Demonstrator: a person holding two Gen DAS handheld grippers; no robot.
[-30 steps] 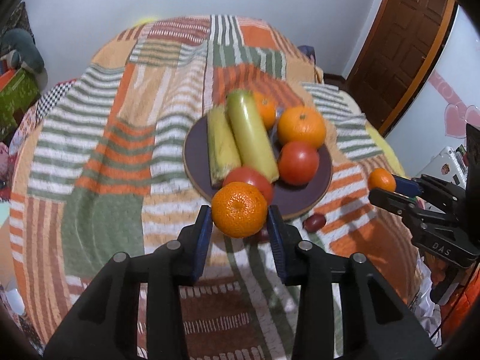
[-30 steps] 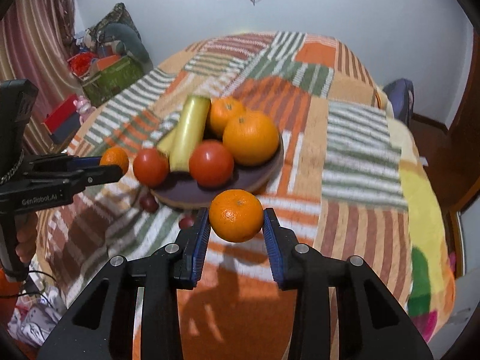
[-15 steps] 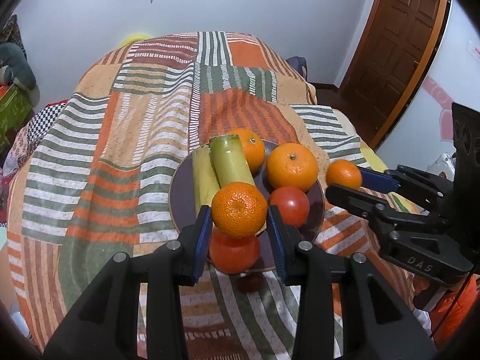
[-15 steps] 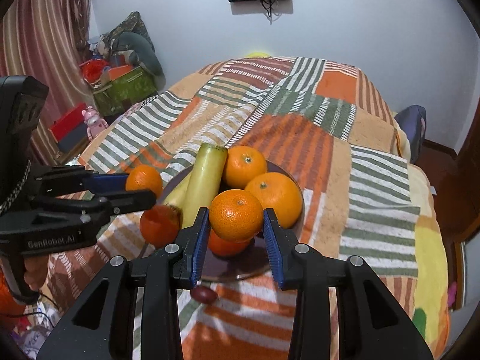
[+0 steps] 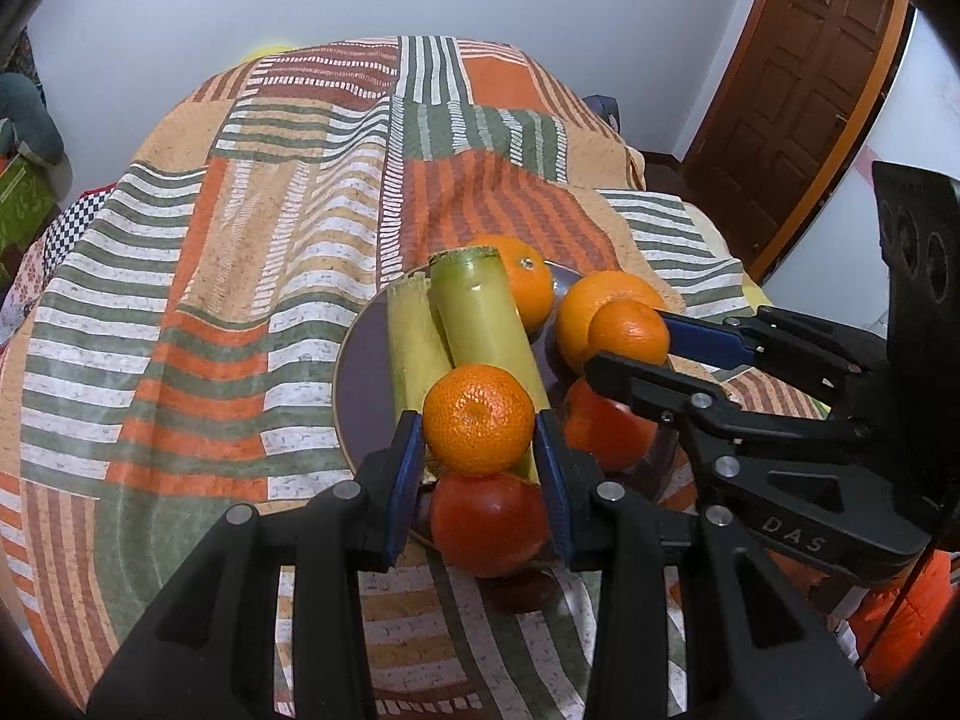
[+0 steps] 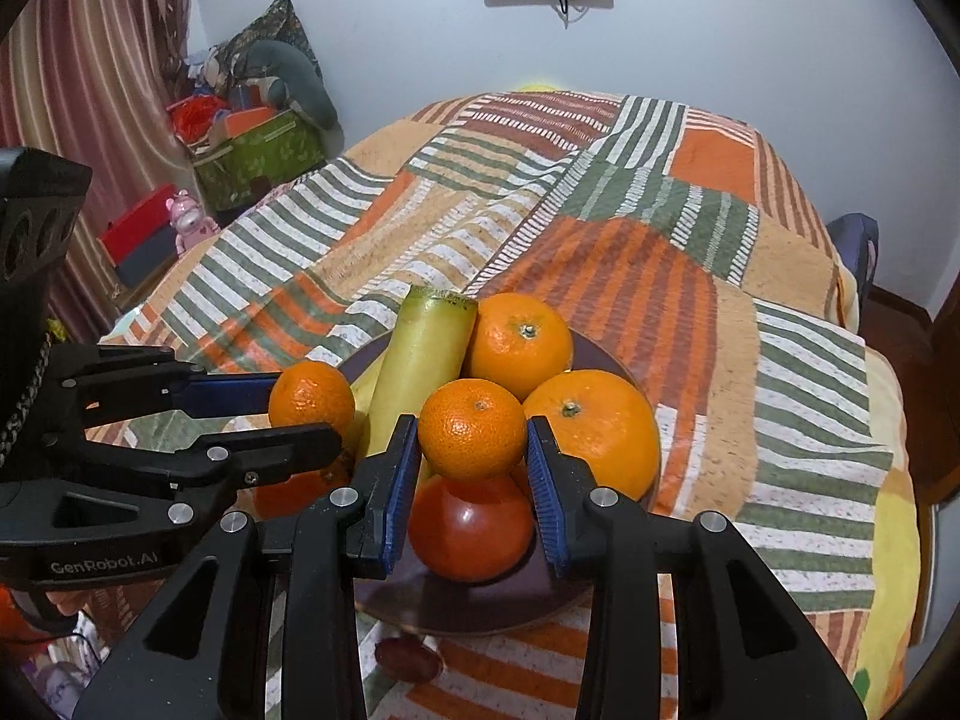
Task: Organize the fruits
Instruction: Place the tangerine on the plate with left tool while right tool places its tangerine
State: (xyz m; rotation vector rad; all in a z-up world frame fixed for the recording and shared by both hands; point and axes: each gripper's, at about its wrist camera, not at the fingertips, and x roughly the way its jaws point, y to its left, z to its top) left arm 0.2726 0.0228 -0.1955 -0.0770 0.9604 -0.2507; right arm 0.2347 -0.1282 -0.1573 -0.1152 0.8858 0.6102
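A dark round plate (image 5: 360,372) (image 6: 606,360) on the striped bedspread holds two yellow-green stalks (image 5: 486,324) (image 6: 420,366), two large oranges (image 6: 591,426) (image 5: 522,282), and two red tomatoes (image 5: 486,522) (image 6: 471,528). My left gripper (image 5: 479,450) is shut on a small mandarin (image 5: 478,419) above the plate's near side. It also shows in the right wrist view (image 6: 309,420) with its mandarin (image 6: 311,399). My right gripper (image 6: 473,462) is shut on another mandarin (image 6: 472,429) over a tomato; in the left wrist view (image 5: 630,342) its mandarin (image 5: 628,330) sits before a large orange.
A small dark red fruit (image 6: 408,657) lies on the bedspread (image 5: 240,240) just in front of the plate. A green box (image 6: 258,156) with clutter stands by the curtain at the left. A wooden door (image 5: 798,90) is at the right.
Both grippers have moved forward and inward over the plate, each still holding its mandarin. They now hang close together above the fruit pile.
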